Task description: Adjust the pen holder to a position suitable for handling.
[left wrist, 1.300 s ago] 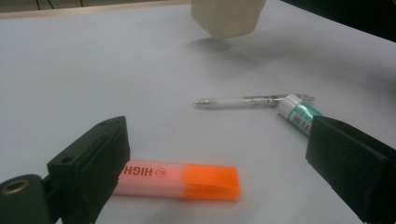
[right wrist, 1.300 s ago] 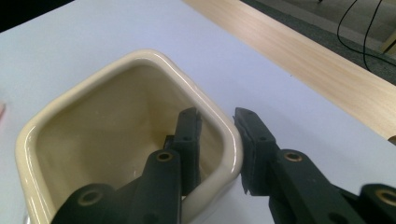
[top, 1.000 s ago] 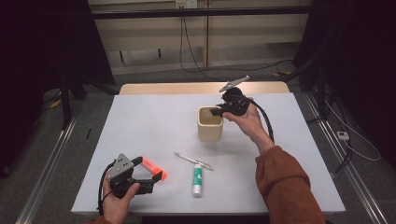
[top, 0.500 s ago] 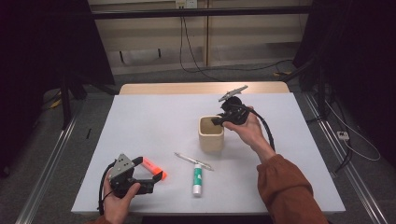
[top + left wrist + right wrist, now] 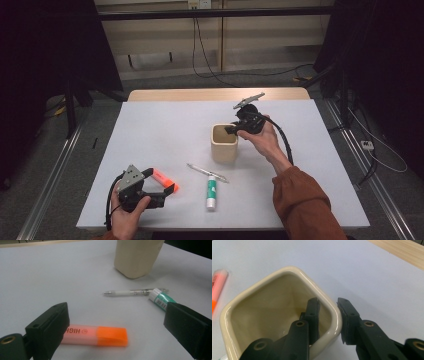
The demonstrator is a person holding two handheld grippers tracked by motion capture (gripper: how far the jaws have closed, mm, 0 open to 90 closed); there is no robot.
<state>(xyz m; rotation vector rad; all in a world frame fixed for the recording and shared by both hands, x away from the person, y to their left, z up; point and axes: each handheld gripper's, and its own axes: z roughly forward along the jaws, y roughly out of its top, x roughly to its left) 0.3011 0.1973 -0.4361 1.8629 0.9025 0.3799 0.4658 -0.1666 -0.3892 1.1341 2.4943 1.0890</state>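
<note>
Since a second ago the cup [image 5: 224, 144] has come toward the person with the right gripper [image 5: 234, 130], from farther up the table [image 5: 165, 120] to a spot nearer its middle; the left gripper [image 5: 159, 192], highlighter, pen and glue stick lie as they did.

Nearest the person, at the table's front left, the left hand [image 5: 127, 215] holds the left gripper low over the surface. Its jaws stand wide apart with nothing between their pads. In the left gripper view the highlighter [image 5: 96, 335] lies flat just ahead of them, its orange cap pointing toward the right jaw and its pink body running behind the left jaw.

Beyond that, near the table's front middle, the glue stick [image 5: 211, 190] lies flat, green-labelled, with its white cap toward the person. The pen [image 5: 207, 172] lies at a slant just beyond it, one end touching or nearly touching the stick's far end; which, I cannot tell.

Farther on, the cream cup stands upright, square-mouthed with rounded corners. The right hand [image 5: 262, 140] reaches it from the right. In the right gripper view the jaws straddle the cup's near wall [image 5: 334, 322], one inside the cup and one outside. The outer jaw sits close against the rim and the inner one near it, so they look clamped on the wall.
</note>
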